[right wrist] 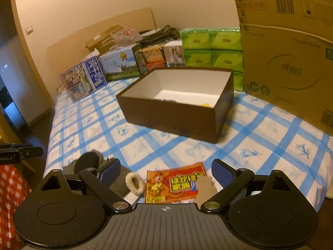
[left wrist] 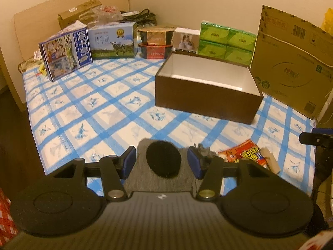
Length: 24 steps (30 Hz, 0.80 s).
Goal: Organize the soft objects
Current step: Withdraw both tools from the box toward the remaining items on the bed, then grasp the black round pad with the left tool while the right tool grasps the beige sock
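Observation:
A grey cloth (left wrist: pixel 160 181) with a round black fuzzy pad (left wrist: pixel 163 158) on it lies on the blue-checked bedsheet (left wrist: pixel 100 112). My left gripper (left wrist: pixel 162 163) hovers over it, open, with its blue pads (left wrist: pixel 130 162) either side of the cloth and not pressing it. My right gripper (right wrist: pixel 165 173) is open over a white fuzzy hair tie (right wrist: pixel 135 183), an orange-red packet (right wrist: pixel 174 184) and a beige cardboard piece (right wrist: pixel 205 187). The grey cloth (right wrist: pixel 87 162) shows at its left. Ahead stands an open brown box (left wrist: pixel 206 98) (right wrist: pixel 172 114) with a white inside; a little yellow shows at its bottom.
Milk cartons (left wrist: pixel 66 52), stacked food tubs (left wrist: pixel 155 43) and green tissue packs (left wrist: pixel 226 41) line the far side of the bed. A large cardboard box (left wrist: pixel 291 66) stands right of the brown box. The bed's left edge (left wrist: pixel 31 112) drops to a dark floor.

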Available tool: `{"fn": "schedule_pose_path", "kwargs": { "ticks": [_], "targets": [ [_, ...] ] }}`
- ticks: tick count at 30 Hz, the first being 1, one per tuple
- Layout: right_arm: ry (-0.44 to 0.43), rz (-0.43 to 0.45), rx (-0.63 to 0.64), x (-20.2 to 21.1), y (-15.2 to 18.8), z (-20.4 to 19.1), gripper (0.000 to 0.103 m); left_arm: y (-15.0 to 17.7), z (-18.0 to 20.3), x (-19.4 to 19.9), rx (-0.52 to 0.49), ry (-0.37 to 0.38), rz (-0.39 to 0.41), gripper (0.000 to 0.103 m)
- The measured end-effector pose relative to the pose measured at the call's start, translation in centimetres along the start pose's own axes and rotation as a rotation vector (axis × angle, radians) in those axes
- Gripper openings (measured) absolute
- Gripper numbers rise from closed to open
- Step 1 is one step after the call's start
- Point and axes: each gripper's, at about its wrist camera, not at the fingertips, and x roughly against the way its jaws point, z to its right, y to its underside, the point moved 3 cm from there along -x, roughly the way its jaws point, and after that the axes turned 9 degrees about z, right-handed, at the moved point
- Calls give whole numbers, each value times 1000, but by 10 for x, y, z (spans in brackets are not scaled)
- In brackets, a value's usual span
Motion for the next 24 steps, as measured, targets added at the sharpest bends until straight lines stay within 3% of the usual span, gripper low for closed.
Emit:
{"fn": "schedule_pose_path", "kwargs": {
  "ticks": [11, 24],
  "targets": [
    [24, -76, -43, -1, 29, 9, 93, 34, 10, -6, 0, -1, -60, 52],
    [84, -126, -33, -17, 52, 20, 93, 47, 22, -24, -24, 8, -91, 52]
  ]
}}
